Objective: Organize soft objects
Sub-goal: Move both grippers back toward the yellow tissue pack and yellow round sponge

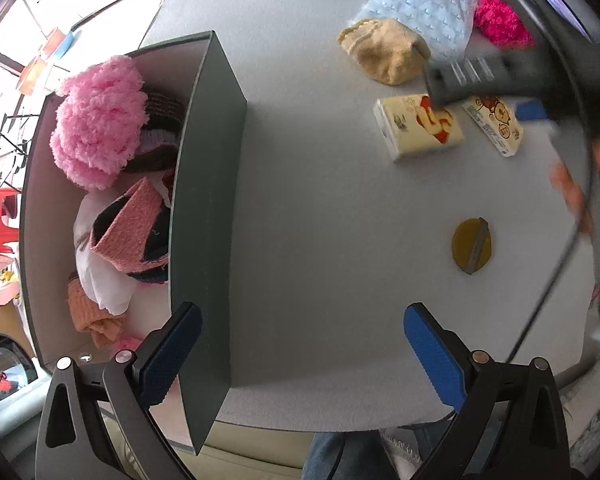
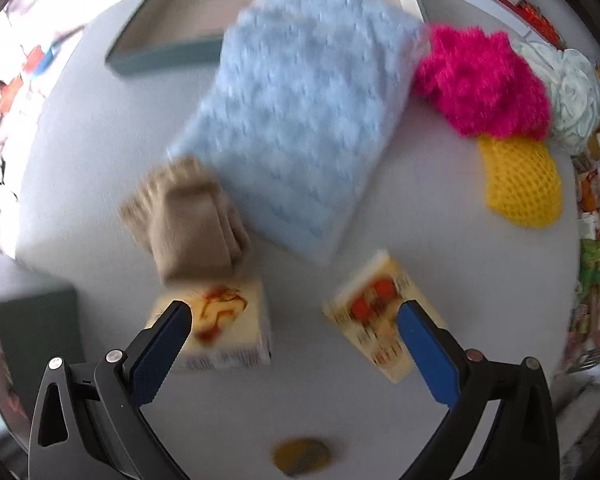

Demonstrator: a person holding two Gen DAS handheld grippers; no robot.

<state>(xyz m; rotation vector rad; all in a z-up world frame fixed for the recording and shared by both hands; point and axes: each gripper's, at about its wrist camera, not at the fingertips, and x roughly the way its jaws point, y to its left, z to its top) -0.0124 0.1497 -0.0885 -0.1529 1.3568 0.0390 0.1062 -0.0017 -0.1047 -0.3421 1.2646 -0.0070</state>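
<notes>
Left wrist view: the left tongs (image 1: 302, 354) hang wide open with nothing between them, straddling the near wall of a dark green box (image 1: 210, 184) at 9 o'clock. That box already holds a fluffy pink yarn bundle (image 1: 100, 120), a pink knit piece (image 1: 130, 226), white cloth and an orange knit, so part of the sorting looks done. Left out on the grey tabletop (image 1: 320, 208) are a beige knit (image 1: 384, 54) and a light blue blanket (image 1: 424, 12) at 1 o'clock, a magenta fluffy bundle (image 1: 500, 24), two tissue packs (image 1: 418, 126) at 2 o'clock and a yellow disc (image 1: 472, 246) at 3 o'clock. The right tongs (image 1: 484, 80) show as a dark blur above the packs. The packs carry cartoon prints; their small writing is not legible.

Right wrist view: the right tongs (image 2: 294, 350) are spread wide and empty, one finger over each tissue pack (image 2: 220, 328), the second pack (image 2: 376, 320) at 4 o'clock. Beyond lie the beige knit (image 2: 192, 228), the blue blanket (image 2: 300, 136), the magenta bundle (image 2: 480, 80), a yellow mesh piece (image 2: 520, 184) and a pale cloth (image 2: 572, 96) at 2 o'clock. Most soft things still wait, I judge. Motion blur hides any print.
</notes>
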